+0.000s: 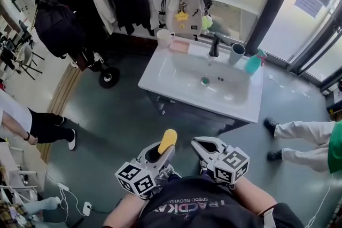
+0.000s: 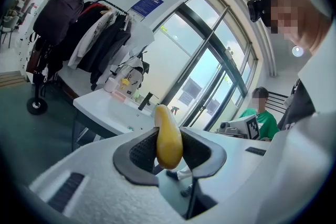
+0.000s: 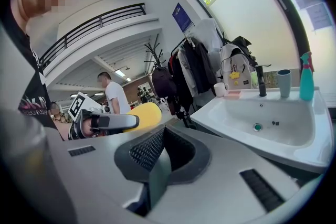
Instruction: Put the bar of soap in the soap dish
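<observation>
The left gripper (image 1: 162,151) has its fingers (image 2: 143,153) closed tight on the bar of soap (image 1: 168,140). The soap is yellow, and one end of it sticks out past the fingertips. The right gripper (image 1: 200,142) is just beside it. Its fingers (image 3: 148,153) are pressed together with nothing in them.

The soap dish (image 1: 179,46) is pink. It is far out in front of the fingers, well apart from them. It sits on the back corner of the white sink (image 1: 160,75), a bit to the right of where the left fingers point. A stretch of floor (image 1: 117,115) lies between the fingers and the sink.

So I think the job is only partly done. The soap is picked up. It is not in the dish yet. What is left is to carry the soap over to the sink, lower it onto the dish and let go.

Now the count:
- one bar of soap
- one soap dish
- two grippers
- one sink, with one black tap (image 1: 215,45)
- one white mug (image 1: 163,37), just beside the dish
- one grey cup (image 1: 236,53)
- one blue-green spray bottle (image 1: 253,63)
</observation>
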### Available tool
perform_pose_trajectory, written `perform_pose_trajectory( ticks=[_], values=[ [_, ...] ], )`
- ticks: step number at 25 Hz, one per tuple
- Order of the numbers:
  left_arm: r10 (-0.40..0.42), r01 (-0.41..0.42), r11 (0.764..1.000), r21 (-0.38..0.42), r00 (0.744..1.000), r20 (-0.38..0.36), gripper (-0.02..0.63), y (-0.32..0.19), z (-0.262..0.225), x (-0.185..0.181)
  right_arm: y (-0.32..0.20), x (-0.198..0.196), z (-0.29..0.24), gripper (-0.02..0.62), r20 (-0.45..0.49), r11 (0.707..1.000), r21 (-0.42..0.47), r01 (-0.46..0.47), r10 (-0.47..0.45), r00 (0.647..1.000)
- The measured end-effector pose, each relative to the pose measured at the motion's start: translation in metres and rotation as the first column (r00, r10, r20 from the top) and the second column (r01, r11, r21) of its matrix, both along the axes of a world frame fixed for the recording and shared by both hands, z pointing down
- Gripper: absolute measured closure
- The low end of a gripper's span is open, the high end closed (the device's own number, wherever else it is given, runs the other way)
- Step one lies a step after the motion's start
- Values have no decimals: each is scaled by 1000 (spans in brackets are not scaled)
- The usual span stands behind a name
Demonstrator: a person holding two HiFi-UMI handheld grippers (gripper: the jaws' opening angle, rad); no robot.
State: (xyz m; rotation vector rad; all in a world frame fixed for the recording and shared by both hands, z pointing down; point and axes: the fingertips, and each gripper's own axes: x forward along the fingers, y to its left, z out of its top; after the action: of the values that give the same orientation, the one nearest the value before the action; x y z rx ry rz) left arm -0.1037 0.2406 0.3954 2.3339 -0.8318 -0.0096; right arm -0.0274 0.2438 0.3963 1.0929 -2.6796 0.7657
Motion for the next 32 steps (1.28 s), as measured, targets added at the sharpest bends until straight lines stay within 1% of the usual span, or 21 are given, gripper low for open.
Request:
perform_pose_trajectory(
  ticks=[5, 13, 19, 22, 32],
  values=[
    [4, -4, 1000, 2, 1000, -9, 482, -4, -2, -12, -4, -14, -4, 584, 4, 1000, 8, -10, 10, 1000],
    [20, -20, 1000, 15, 1000, -7, 482, -5, -5, -35, -3, -36, -7, 584, 6, 999, 17, -52, 52, 999],
    [38, -38, 999, 10, 999, -27, 482, -5, -1, -52, -5, -52, -8, 584, 5, 996, 22, -90, 90, 996],
    [43, -43, 999, 8, 999, -31, 482, -5, 0, -61, -5, -60, -9, 584, 22, 994, 18, -109, 109, 994],
    [35, -34, 999, 8, 997, -66, 482, -9, -1, -85, -9, -82, -9, 584, 8, 989, 28, -142, 142, 990]
  ],
)
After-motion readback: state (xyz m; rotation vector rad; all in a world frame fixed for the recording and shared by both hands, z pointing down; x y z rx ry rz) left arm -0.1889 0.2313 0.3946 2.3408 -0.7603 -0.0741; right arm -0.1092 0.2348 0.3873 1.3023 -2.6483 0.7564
